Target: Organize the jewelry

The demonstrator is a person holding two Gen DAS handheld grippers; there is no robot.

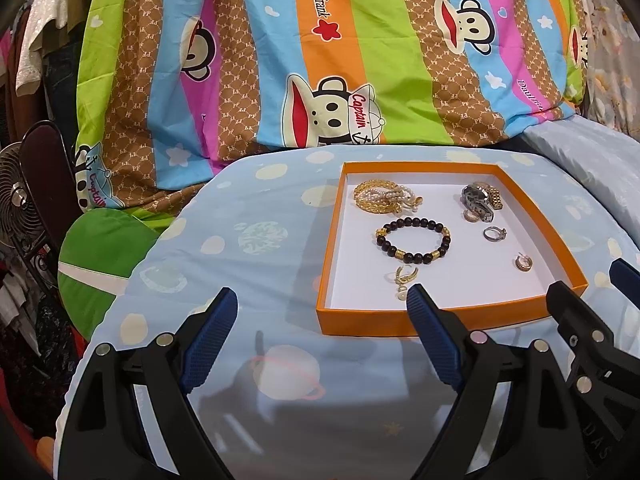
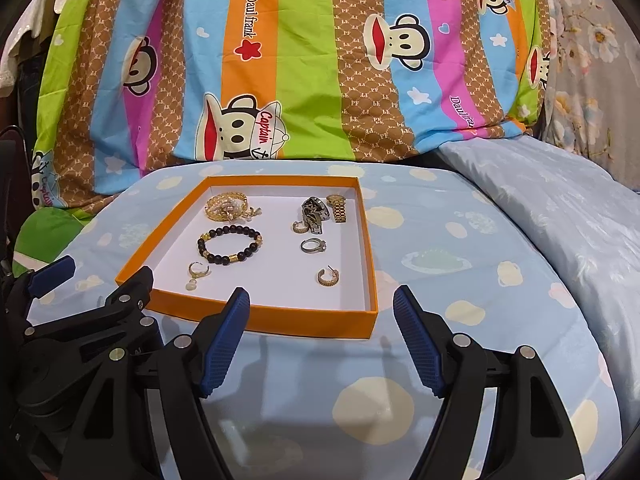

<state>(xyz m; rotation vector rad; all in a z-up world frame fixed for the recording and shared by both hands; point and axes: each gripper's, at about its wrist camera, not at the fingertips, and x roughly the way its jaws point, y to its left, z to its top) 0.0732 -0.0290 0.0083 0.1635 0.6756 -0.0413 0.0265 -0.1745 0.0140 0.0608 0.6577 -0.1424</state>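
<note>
An orange tray [image 1: 400, 324] [image 2: 280, 324] with a white floor lies on a light blue planet-print cloth. In it are gold and pearl bracelets [image 1: 384, 196] [image 2: 230, 206], a black bead bracelet [image 1: 414, 240] [image 2: 230, 244], two watches [image 1: 480, 198] [image 2: 320, 212], a silver ring [image 1: 494, 234] [image 2: 313, 245], a gold hoop earring [image 1: 523, 262] [image 2: 328, 277] and a pearl drop earring [image 1: 404, 278] [image 2: 196, 274]. My left gripper [image 1: 322, 292] [image 2: 106, 270] hovers open at the tray's near left corner. My right gripper [image 2: 320, 292] [image 1: 592, 280] hovers open at its near edge. Both hold nothing.
A striped quilt [image 1: 320, 60] with cartoon monkeys rises right behind the tray. A pale blue duvet [image 2: 560, 220] lies at the right. A small fan [image 1: 18, 200] and hanging clothes [image 1: 36, 60] stand off the left edge of the cloth.
</note>
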